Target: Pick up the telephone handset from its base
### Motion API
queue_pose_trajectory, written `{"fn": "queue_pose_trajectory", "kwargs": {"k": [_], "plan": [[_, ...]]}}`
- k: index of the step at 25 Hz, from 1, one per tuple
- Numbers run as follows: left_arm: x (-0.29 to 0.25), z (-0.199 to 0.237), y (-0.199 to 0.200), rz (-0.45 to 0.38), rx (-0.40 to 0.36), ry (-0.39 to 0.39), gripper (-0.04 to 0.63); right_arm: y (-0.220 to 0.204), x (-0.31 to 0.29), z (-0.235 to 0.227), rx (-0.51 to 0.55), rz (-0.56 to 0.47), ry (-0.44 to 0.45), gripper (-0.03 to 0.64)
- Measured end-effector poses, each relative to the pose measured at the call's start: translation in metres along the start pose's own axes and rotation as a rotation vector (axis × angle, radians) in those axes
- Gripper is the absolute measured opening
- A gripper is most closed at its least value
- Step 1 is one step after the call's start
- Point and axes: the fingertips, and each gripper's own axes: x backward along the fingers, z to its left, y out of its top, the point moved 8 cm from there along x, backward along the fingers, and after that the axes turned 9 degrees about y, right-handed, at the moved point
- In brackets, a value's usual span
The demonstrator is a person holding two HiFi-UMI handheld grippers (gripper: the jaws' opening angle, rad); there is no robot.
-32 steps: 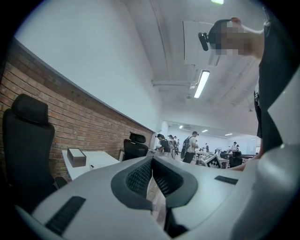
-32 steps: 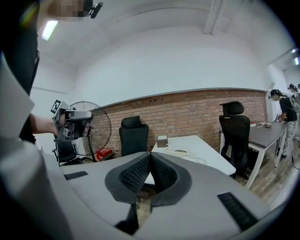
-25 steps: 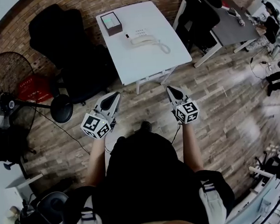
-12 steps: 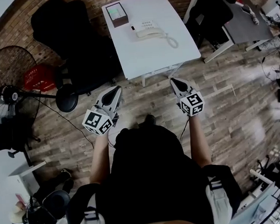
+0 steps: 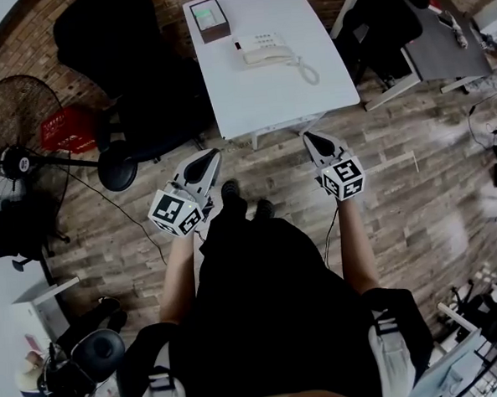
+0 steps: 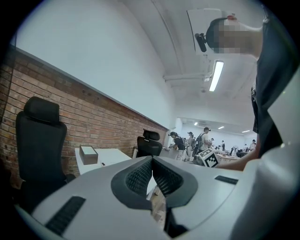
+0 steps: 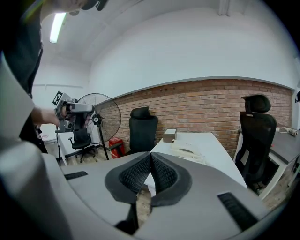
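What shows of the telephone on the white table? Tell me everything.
The telephone is cream-white, plastic by its look, with small buttons on top. Its handset lies flat in its cradle, and a coiled cord trails from it across the white table that it stands on, near the far end. Nothing else touches it.

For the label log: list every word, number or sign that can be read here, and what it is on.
No text is readable.
White desk telephone: keypad print too small.
Red plastic crate: any print too blurred.
Black-and-white marker cubes: square patterns only, no letters.
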Motion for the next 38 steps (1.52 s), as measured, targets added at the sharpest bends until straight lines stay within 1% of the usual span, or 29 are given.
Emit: {"fn": "queue_pose_trajectory", "kwargs": {"k": [4, 9, 14, 20, 25, 30, 34, 38], "plan": [[-0.012, 0.007, 0.005, -0.004, 0.003, -0.022, 0.018, 0.006, -0.003, -0.002, 0.031, -0.023, -0.022, -0.003], [-0.039, 0.033, 0.01, 0.004, 0.007, -0.049, 0.018, 0.01, -0.012, -0.018, 0.008, -0.022, -0.049, -0.003], [-0.063, 0.06, 0.021, -0.018, 0.015, -0.065, 0.018, 0.019, -0.029, -0.035, -0.006, -0.029, -0.079, -0.003], [-0.092, 0.087, 0.024, -0.004, 0.036, -0.085, 0.018, 0.033, -0.044, -0.057, -0.017, -0.037, -0.114, -0.003], [-0.12, 0.099, 0.036, -0.007, 0.028, -0.129, 0.018, 0.043, -0.047, -0.069, -0.023, -0.048, -0.161, -0.003], [-0.139, 0.107, 0.043, -0.006, 0.023, -0.165, 0.018, 0.044, -0.047, -0.076, -0.043, -0.045, -0.203, -0.003], [-0.149, 0.116, 0.042, 0.006, 0.025, -0.182, 0.018, 0.038, -0.049, -0.081, -0.054, -0.036, -0.225, -0.003], [-0.158, 0.124, 0.044, 0.012, 0.03, -0.196, 0.018, 0.044, -0.055, -0.085, -0.054, -0.036, -0.236, -0.003]]}}
